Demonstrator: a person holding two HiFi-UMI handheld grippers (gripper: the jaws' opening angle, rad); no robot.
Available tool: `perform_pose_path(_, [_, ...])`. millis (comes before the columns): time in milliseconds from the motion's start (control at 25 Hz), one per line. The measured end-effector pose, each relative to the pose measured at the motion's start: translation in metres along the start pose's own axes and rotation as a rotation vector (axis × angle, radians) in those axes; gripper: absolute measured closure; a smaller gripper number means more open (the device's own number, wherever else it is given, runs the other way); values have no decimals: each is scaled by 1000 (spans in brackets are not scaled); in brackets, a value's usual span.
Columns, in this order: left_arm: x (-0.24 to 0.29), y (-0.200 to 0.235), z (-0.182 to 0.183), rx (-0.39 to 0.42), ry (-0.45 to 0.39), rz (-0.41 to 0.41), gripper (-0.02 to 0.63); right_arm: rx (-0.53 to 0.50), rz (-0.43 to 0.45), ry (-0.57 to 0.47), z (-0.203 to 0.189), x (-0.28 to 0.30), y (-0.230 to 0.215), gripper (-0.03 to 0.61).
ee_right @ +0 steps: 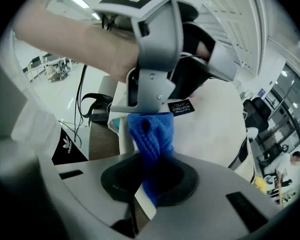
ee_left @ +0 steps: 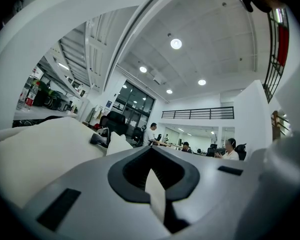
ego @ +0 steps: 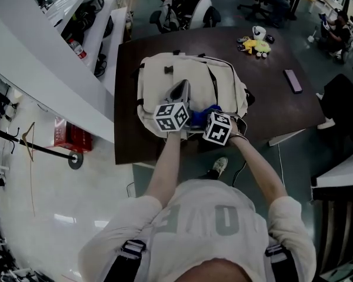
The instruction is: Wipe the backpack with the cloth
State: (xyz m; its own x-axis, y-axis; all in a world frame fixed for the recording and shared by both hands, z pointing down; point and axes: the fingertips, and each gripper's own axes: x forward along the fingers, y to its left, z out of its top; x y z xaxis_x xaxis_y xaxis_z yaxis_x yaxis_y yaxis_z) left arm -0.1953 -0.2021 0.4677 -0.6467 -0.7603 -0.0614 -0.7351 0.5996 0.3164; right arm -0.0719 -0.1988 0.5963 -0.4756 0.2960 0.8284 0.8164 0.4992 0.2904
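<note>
The right tool (ee_right: 146, 191) is clamped on the blue cloth (ee_right: 151, 134) at the near edge of the cream backpack (ego: 165, 78), which lies on the dark surface (ego: 276, 104) toward 12 o'clock, its long axis running 9 to 3. The left tool (ee_left: 156, 196), closed on nothing, tilts ceilingward. Only the right gripper view shows the pinch; only the head view shows the whole backpack.

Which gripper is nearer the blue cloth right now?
Right. The right gripper is shut on the blue cloth, which runs between its jaws. The left gripper sits just left of the cloth, over the backpack, not gripping it.
</note>
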Motion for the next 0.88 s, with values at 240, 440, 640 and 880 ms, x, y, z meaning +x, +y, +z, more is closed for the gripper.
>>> perform_pose_path(240, [-3,-3,-1,10,-11,-5,609,182,-207,-222,21,-58,-106,537])
perform_pose_path(440, [-1,-5,-1,37,-5,11,609,71,-384,-147,20,-78,-211,537])
perform_pose_path(640, [-1,-4,1,28,-20,28,609,-1,-376,-27,0,-43,-273,537])
perform_pose_path(880, [-2,-1,2,17,-34,40,609,39,-297,-1,-13,19,-290,537])
